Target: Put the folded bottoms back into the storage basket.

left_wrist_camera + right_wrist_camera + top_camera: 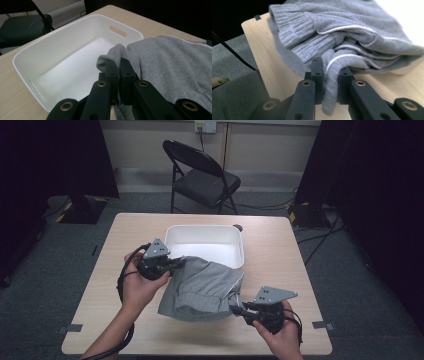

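Both pairs of jaws are pinched on cloth: the left gripper (118,75) clamps a bunched corner of the grey garment (207,287), and the right gripper (330,82) clamps a fold of it edged with white piping, the fabric squeezed between its pads and hanging out below them.

Largest first. The table (280,245) carries everything. On it, in the high view, the white bin (205,242) sits just beyond the middle, its long axis running nine to three o'clock. The garment lies at six o'clock from the bin, its far edge draped over the bin's near rim and its bulk sagging onto the tabletop. It is stretched between the two grips along a slanted line, from about ten o'clock at the left gripper (167,265) down to about four o'clock at the right gripper (240,309).

The relation that matters: the bin opens toward twelve o'clock from both grips. The left gripper is already at the bin's near left corner, the right one well short of it. I judge the right hand (280,330) has the longer carry.
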Demonstrator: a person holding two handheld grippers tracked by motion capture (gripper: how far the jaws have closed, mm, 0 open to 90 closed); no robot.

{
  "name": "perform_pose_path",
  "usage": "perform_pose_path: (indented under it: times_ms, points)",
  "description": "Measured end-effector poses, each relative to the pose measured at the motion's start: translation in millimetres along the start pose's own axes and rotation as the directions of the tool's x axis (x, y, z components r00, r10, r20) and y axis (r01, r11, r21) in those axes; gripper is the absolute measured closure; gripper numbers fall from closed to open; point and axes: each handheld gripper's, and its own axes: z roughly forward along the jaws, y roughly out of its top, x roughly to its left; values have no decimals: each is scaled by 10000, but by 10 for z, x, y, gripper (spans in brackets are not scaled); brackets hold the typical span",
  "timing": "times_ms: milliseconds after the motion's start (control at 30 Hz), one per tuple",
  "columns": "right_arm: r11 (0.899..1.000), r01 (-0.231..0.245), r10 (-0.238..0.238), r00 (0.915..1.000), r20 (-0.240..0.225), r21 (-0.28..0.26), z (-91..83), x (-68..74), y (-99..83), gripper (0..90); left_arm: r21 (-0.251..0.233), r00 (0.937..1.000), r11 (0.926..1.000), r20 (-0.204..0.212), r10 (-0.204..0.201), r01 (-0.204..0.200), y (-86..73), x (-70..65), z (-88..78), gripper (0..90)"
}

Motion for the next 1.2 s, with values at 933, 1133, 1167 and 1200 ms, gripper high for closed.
perform_pose_path:
  times_ms: [933,1133,1167,1200]
  points:
    - [9999,25,-18,9987,509,-141,134,-476,598,801,-209,9964,9990,-744,-418,403,584,596,315,873]
    - [9998,-178,181,9985,522,-56,260,-648,639,801,-125,9956,9987,-791,-498,490,622,739,436,873]
    - [9998,-201,203,9984,524,-34,287,-676,646,801,-72,9953,9986,-808,-537,533,630,803,492,873]
    - [9997,-225,226,9983,546,-15,312,-704,652,801,-72,9953,9986,-808,-537,533,630,803,492,873]
